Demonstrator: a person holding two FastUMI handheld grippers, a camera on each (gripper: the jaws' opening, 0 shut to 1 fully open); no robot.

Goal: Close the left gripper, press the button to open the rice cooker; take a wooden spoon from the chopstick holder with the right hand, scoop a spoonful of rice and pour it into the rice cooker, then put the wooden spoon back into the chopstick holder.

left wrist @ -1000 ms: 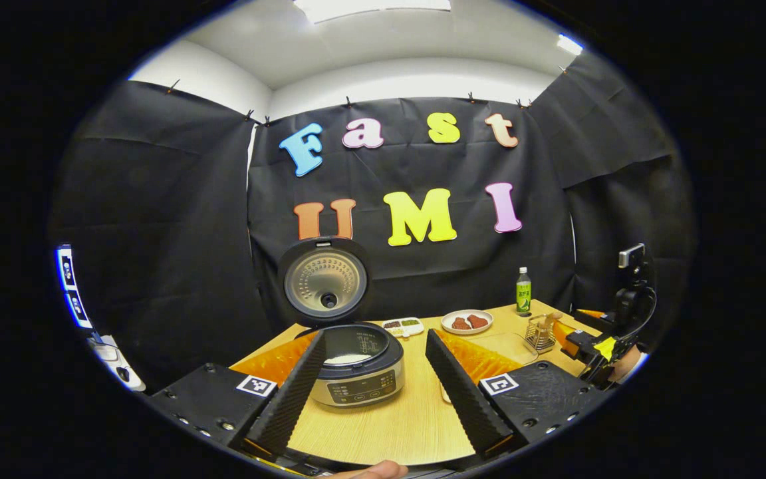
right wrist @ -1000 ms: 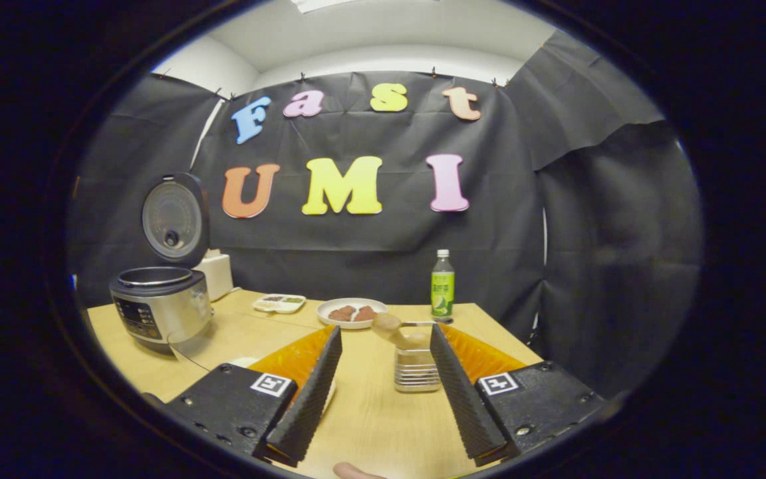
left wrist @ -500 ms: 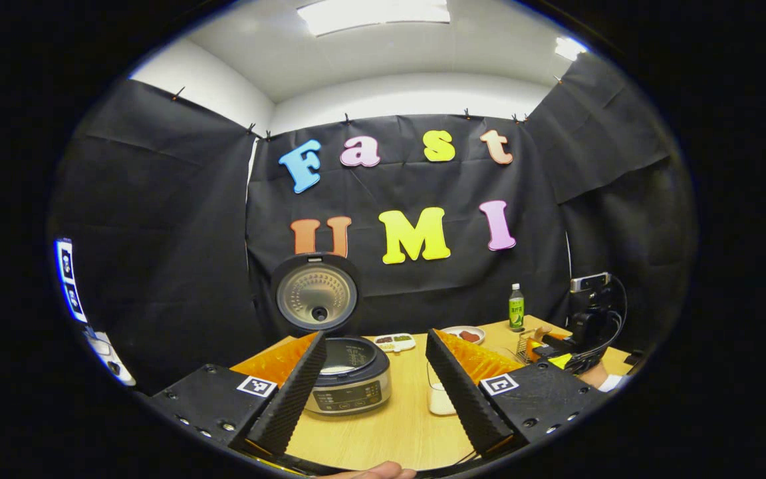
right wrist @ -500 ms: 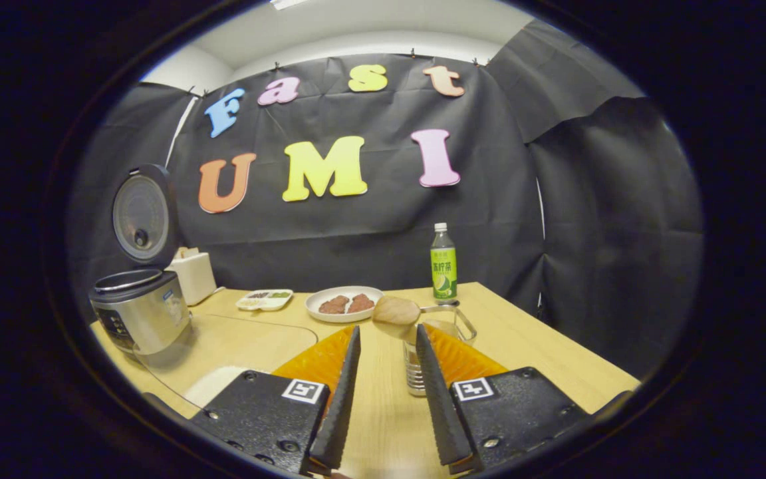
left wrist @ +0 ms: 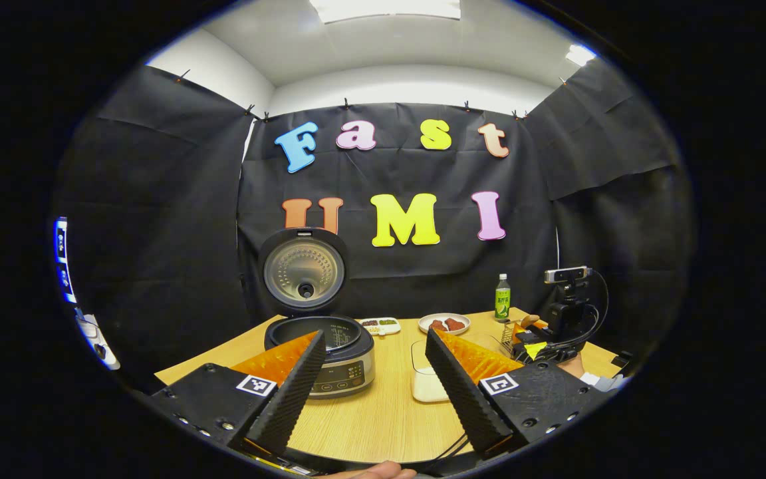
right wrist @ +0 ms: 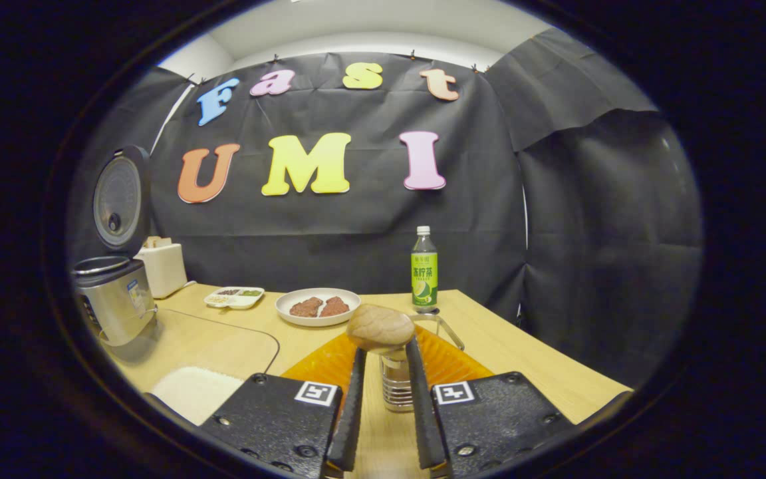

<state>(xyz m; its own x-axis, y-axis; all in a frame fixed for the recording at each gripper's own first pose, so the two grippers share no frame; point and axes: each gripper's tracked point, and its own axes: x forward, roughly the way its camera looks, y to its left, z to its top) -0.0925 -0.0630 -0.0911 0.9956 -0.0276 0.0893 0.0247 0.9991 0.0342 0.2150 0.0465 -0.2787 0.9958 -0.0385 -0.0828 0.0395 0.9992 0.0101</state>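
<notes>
Narrowed since before, the right tongs (right wrist: 383, 349) pinch a pale, rounded wooden spoon (right wrist: 380, 328); left tongs (left wrist: 375, 346) gape.

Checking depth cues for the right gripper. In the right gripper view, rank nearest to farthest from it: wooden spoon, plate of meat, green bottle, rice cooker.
1. Wooden spoon: its bowl sits just above the right gripper, over the chopstick holder.
2. Plate of meat: mid-table, slightly left.
3. Green bottle: behind the plate, near the back edge.
4. Rice cooker: far left, lid up.
</notes>
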